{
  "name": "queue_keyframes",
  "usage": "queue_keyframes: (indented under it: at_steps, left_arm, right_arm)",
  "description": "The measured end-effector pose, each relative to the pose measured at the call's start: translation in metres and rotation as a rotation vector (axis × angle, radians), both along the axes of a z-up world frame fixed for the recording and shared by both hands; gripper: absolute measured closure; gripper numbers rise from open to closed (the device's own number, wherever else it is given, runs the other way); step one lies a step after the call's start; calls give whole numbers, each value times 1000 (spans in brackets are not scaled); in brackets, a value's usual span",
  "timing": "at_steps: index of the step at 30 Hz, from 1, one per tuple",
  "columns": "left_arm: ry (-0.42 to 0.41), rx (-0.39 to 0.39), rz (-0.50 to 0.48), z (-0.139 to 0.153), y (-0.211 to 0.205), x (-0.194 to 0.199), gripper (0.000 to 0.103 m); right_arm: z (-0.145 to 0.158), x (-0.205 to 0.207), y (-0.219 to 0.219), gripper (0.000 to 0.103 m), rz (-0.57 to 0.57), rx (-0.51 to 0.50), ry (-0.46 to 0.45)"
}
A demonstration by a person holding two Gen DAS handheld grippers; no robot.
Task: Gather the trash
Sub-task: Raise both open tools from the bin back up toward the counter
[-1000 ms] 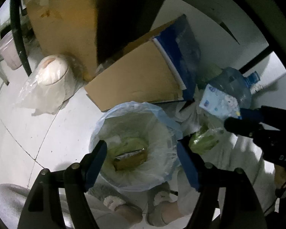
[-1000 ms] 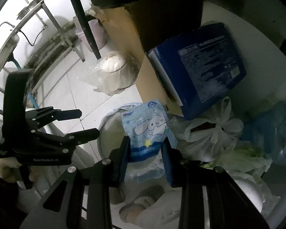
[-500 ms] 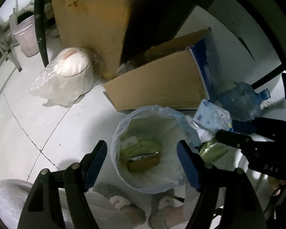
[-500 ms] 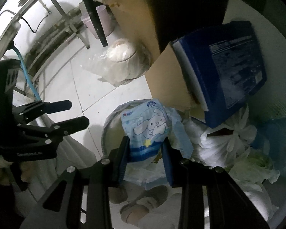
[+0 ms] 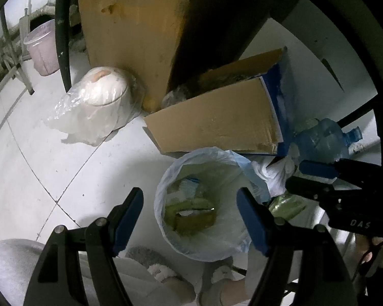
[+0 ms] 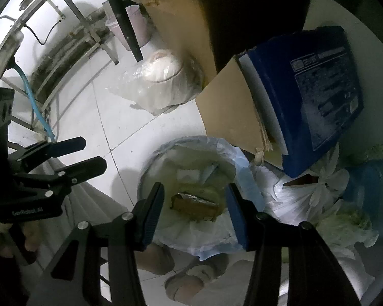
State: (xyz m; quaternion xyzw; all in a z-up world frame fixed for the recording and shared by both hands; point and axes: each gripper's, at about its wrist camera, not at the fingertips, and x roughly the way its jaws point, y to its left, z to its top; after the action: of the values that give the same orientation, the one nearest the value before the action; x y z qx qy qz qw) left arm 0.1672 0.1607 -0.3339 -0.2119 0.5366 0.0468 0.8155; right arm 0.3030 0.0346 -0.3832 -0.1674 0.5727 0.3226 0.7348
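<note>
Blue plastic lines the bin point(image 5: 212, 244), which stands on the white tiled floor point(image 5: 38, 168) just in front of a low cardboard box point(image 5: 217, 125). Inside the bin lie a brown carton point(image 6: 195, 206), some green scraps and a pale blue-and-white packet point(image 5: 189, 187), which is dim in both views and may be a wrapper.

Over the bin hangs the right claw point(image 6: 192, 213), pointing steeply down; its jaws are opening and nothing sits between them, the carton showing far below through the gap. From the left wrist view the same claw point(image 5: 301, 173) comes in from the right edge, past the bin's rim.

At the bin's left side hangs the left claw point(image 5: 190, 220), its jaws spread wide and bare, one blue pad over the floor and the other over the bin's right rim. In the right wrist view it point(image 6: 94, 154) is off to the left, well apart from the bin.

Beside the low box, a tall cardboard box point(image 5: 130, 35) stands upright, and a white pot in a clear bag point(image 5: 99, 102) rests against its corner. A dark blue package point(image 6: 314, 94) leans on the low box's right end. Below it lie a knotted white bag point(image 6: 303, 193) and a blue water jug point(image 5: 324, 142). A pink bucket point(image 5: 42, 51) sits near the far wall. Slippered feet point(image 5: 163, 270) show at the bottom edge, near the bin.
</note>
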Motion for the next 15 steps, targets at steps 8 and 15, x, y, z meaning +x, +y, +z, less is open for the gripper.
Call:
queue_keyframes:
  at_steps: [8,15]
  left_arm:
    - [-27,32,-12,19,-5,-6,27]
    - [-55,60,-14,38,-10,-18,27]
  right_arm:
    - [21,-9,-9,55,1,28,-30]
    - [43,-22,-22,55,2,54,-66]
